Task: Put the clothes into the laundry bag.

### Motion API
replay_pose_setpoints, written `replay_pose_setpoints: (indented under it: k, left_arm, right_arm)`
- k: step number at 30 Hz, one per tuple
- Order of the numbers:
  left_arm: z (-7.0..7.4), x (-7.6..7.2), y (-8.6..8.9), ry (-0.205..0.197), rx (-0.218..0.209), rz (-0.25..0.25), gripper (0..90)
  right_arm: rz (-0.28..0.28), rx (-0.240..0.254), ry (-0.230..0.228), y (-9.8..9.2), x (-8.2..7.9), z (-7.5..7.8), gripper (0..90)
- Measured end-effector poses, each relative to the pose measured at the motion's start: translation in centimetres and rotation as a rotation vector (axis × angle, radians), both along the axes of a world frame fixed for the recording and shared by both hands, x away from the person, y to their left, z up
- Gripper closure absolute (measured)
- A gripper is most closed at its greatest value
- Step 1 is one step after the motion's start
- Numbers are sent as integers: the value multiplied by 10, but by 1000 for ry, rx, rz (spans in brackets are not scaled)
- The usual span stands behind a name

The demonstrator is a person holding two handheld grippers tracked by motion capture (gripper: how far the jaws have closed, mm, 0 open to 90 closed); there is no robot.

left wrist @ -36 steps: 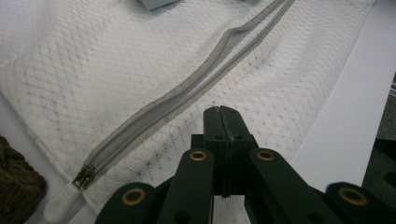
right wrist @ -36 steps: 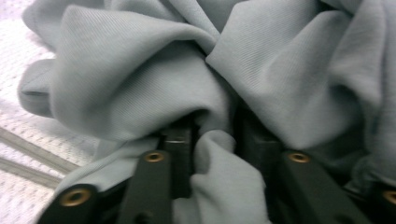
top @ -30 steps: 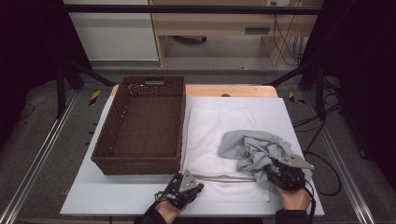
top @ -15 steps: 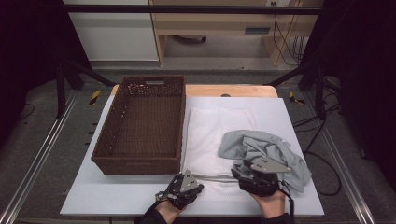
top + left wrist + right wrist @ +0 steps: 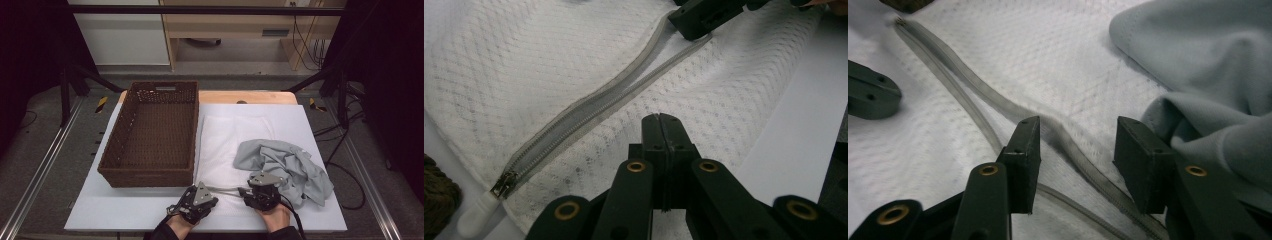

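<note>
From the high view, dark metal rails run along the floor at your 9 o'clock, outside the white tabletop. On the board's left half sits an empty brown wicker basket, its long sides running toward 12 o'clock. Beyond the table, at 12 o'clock, a white cabinet and a pale wooden shelf unit stand on the grey floor.

Your left gripper rests at 6 o'clock on the board's near edge, just below the basket; in the left gripper view its jaws are pressed flat together with nothing between them, over a white textured cloth. A grey zipper lies partly unzipped on that cloth, its pull toward the basket corner.

Your right gripper sits just right of the left one. In the right gripper view its jaws stand apart, straddling the zipper tape without closing on it. A crumpled grey garment lies at 3 o'clock from it, touching the right jaw. Cables trail over the floor at the far right.
</note>
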State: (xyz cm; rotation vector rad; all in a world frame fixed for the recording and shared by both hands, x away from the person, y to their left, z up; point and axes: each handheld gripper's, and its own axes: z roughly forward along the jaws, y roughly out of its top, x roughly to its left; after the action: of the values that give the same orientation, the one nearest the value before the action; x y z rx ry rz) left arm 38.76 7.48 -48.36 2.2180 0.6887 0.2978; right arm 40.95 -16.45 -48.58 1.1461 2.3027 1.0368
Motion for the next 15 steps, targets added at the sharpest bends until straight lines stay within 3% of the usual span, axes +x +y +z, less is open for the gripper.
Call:
replay_pose_setpoints:
  k: [10,15]
  left_arm:
    - [0,0,0,1,-1,-2,895]
    - [0,0,0,2,1,-3,895]
  right_arm:
    - [-26,-12,-12,0,1,-1,536]
    - [-28,-9,-14,-1,0,0,593]
